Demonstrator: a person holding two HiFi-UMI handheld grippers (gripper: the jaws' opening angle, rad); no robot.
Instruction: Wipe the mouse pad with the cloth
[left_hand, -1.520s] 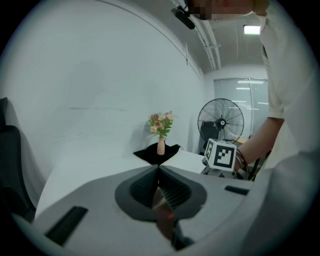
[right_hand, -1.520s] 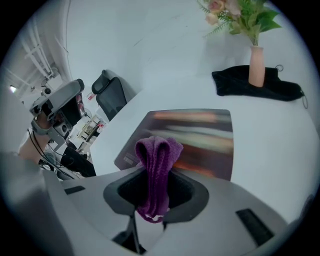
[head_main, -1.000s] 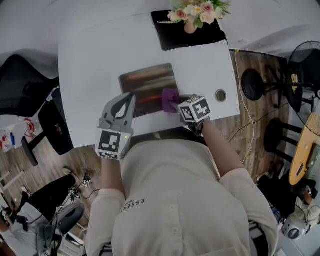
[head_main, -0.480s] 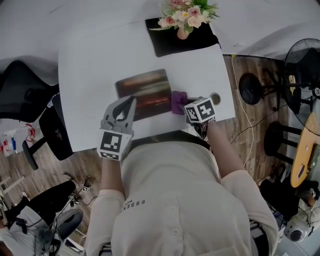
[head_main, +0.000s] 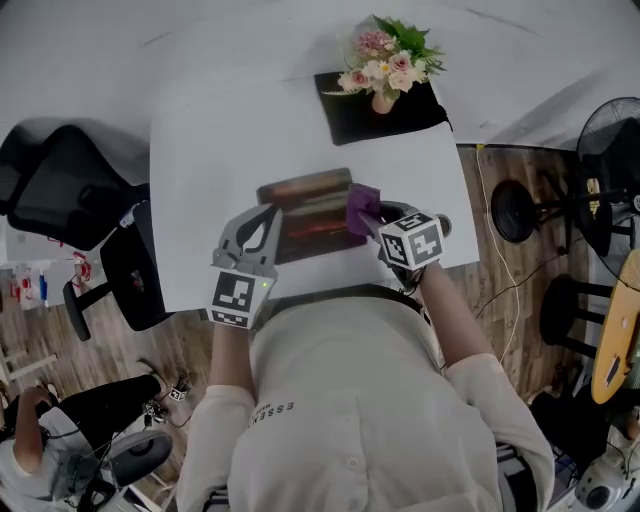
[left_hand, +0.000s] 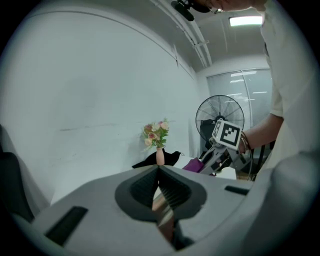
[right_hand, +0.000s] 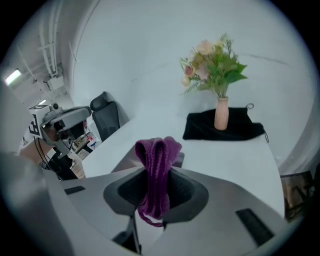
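1. The dark rectangular mouse pad with a reddish print (head_main: 305, 208) lies on the white table (head_main: 210, 150). In the head view its right edge is covered by the right gripper (head_main: 373, 221) and the purple knitted cloth (head_main: 360, 203).
2. The right gripper view shows what the head view hides: the jaws are clamped on the cloth (right_hand: 158, 159), which stands folded between them.
3. The left gripper (head_main: 268, 214) sits at the pad's near left corner. Whether it touches the pad cannot be told.
4. The left gripper view shows the left gripper's (left_hand: 159, 172) jaw tips pressed together, with nothing between them.
5. The pink vase of flowers (head_main: 386, 60) stands on a black mat (head_main: 400, 118) at the far edge of the table.
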